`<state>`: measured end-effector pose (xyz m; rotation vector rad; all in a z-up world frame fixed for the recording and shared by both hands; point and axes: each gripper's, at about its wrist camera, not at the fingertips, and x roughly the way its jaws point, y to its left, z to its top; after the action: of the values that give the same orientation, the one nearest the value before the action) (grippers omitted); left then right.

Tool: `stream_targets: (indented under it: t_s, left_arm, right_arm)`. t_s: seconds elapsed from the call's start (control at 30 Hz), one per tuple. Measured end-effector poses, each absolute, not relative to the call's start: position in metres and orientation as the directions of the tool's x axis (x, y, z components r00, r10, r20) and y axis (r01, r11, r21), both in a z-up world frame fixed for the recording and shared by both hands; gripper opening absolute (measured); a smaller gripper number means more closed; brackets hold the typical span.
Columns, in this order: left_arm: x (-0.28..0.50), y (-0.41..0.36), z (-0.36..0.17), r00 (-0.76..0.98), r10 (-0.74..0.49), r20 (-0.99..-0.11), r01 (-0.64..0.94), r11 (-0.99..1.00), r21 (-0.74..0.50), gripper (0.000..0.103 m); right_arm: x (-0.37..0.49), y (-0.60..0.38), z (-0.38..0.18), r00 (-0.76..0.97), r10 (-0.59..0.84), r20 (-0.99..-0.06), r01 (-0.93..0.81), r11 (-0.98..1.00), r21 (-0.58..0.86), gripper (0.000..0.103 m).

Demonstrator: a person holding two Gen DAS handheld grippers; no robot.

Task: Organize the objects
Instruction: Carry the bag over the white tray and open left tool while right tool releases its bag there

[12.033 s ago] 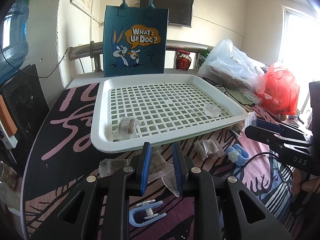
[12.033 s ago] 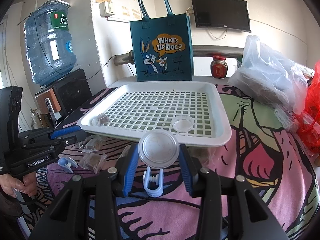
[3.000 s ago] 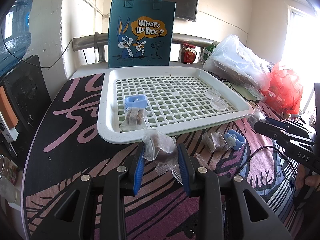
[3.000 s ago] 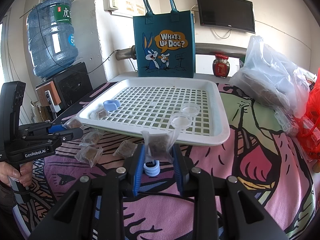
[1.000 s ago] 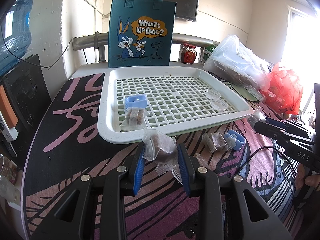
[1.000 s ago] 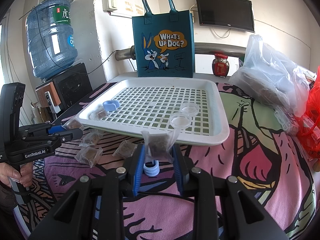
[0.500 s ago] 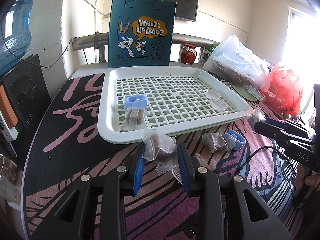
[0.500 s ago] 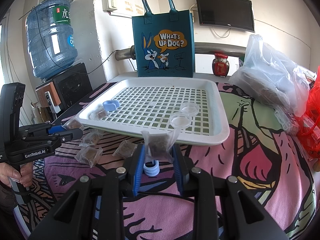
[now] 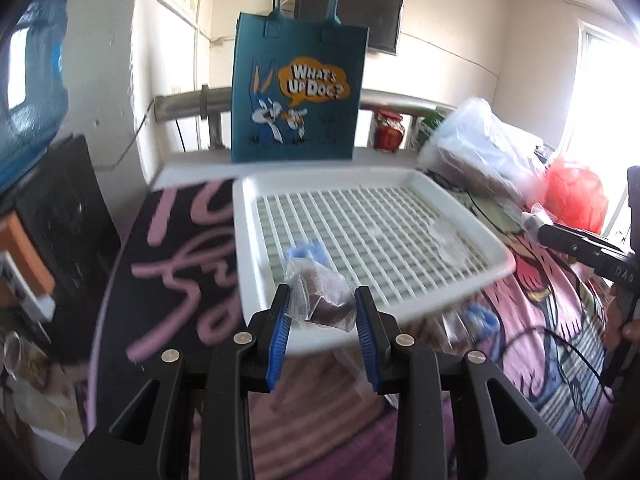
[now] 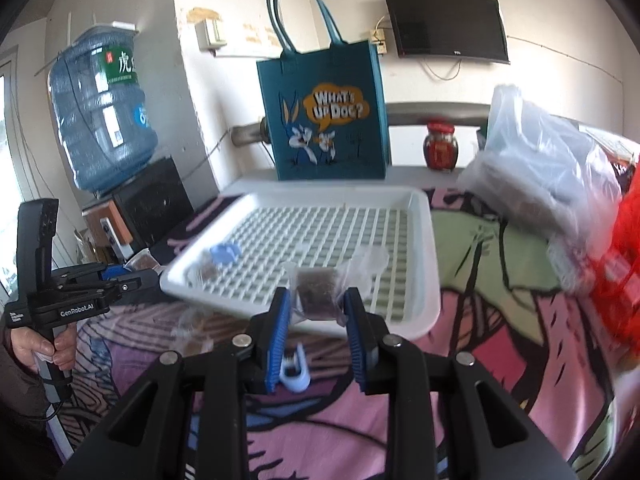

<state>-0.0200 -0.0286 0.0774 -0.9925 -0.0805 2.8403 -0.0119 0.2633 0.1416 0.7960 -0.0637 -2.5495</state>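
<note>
A clear packet (image 9: 322, 300) is clamped in left gripper (image 9: 322, 320), another packet (image 10: 316, 290) clamped in right gripper (image 10: 316, 318), both at near edge of white tray (image 9: 472, 216).

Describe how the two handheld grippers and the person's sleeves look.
Both are matte black plastic frames with triangular cut-outs, silver pivot screws and ribbed blue pads on the fingers. The left gripper has a tall black handle block and white "GenRobot.AI" lettering. The right gripper shows "DAS" printed on its side, with a thin black cable trailing beneath. A dark sleeve covers the wrist behind the left hand.
</note>
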Motion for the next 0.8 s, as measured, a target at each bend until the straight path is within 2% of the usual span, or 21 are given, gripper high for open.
stream_targets:
  t_s: [0.07,0.3,0.5,0.67,0.77,0.8]
  left_arm:
    - [-0.038,-0.034,0.08,-0.766,0.149,-0.626,-0.098,-0.989,-0.114,0.031]
    - [-0.107,-0.034,0.075,-0.731,0.141,-0.667,-0.072,-0.989,-0.13,0.031]
    - [-0.149,-0.038,0.047,-0.662,0.133,-0.737,0.011,-0.982,-0.188,0.031]
    - [-0.158,-0.032,0.031,-0.636,0.13,-0.76,0.022,-0.982,-0.186,0.031]
    - [-0.163,-0.031,0.024,-0.612,0.143,-0.778,0.021,-0.98,-0.197,0.036]
    - [-0.161,-0.029,0.026,-0.622,0.14,-0.771,0.018,-0.981,-0.193,0.042]
  right_arm:
    - [-0.026,0.266,0.148,-0.71,-0.466,-0.528,0.424,-0.882,0.208,0.027]
    - [-0.095,0.267,0.14,-0.629,-0.463,-0.624,0.365,-0.885,0.289,0.027]
    - [-0.153,0.259,0.119,-0.573,-0.398,-0.716,0.289,-0.916,0.278,0.027]
    - [-0.188,0.258,0.094,-0.538,-0.353,-0.765,0.217,-0.935,0.279,0.027]
    - [-0.198,0.257,0.081,-0.521,-0.32,-0.792,0.192,-0.947,0.256,0.03]
    - [-0.199,0.258,0.076,-0.51,-0.319,-0.798,0.179,-0.948,0.265,0.032]
